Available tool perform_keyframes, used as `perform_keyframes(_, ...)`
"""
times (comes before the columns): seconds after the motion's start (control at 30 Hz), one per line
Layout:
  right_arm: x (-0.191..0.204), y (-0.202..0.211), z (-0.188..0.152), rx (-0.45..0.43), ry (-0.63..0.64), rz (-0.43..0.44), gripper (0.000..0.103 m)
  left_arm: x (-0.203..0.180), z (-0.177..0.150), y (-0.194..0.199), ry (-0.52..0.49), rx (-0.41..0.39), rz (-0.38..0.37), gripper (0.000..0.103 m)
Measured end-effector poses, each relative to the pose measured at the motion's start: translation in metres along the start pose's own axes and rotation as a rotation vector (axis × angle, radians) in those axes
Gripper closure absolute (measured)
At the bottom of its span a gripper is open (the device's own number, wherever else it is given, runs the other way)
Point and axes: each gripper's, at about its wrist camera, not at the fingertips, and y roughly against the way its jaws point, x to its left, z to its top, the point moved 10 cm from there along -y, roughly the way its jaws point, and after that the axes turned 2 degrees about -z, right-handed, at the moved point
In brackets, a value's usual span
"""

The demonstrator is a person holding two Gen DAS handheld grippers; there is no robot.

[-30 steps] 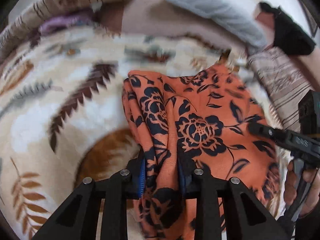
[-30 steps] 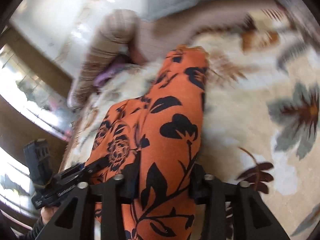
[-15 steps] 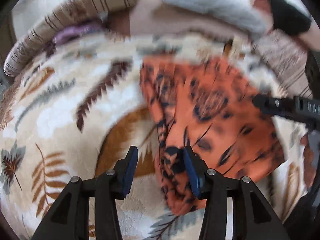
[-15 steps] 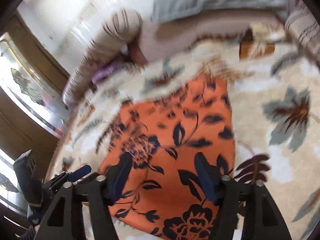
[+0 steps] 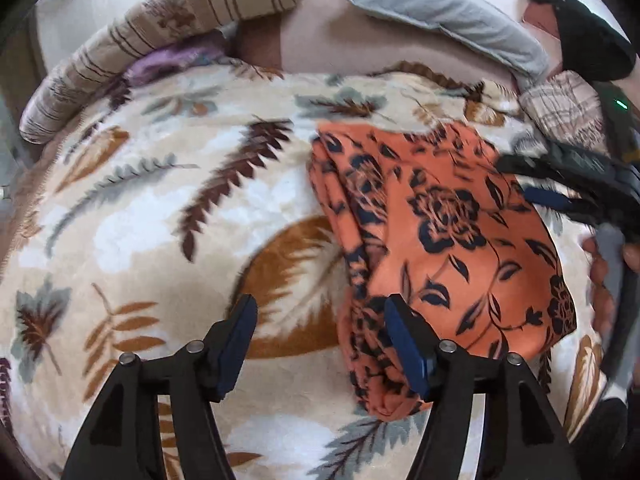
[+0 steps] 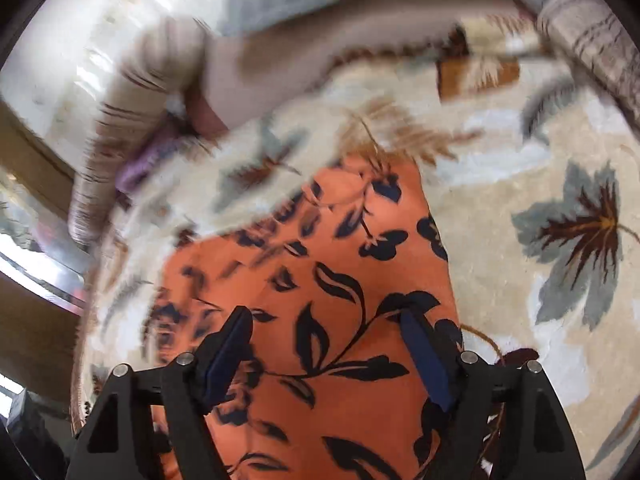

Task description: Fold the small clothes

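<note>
While the orange cloth (image 5: 448, 240) lies folded in layers on the blanket (image 5: 160, 220), both the left tongs (image 5: 320, 344) and right tongs (image 6: 328, 356) gape empty over it, so this fold looks done, perhaps one more left

Bright, even daylight w/ soft shadows – heavy fisheye bending at edges, motion blur thru the right wrist view's upper left.
</note>
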Motion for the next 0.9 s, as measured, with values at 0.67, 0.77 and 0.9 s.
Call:
perform_keyframes(0.67,0.012,0.129,-0.114,-0.098,0.159,-0.18,0.023,-0.023,-0.009,0.113,0.069,-0.161,0.087,0.022)
perform_keyframes(0.77,0.017,0.153,-0.113,-0.141,0.158,-0.185,0.023,-0.037,-0.013,0.142,0.049,-0.205,0.094,0.021)
perform_keyframes(0.9,0.026,0.189,-0.109,-0.215,0.164,-0.187,0.023,-0.05,-0.014,0.186,0.074,-0.266,0.068,0.015)
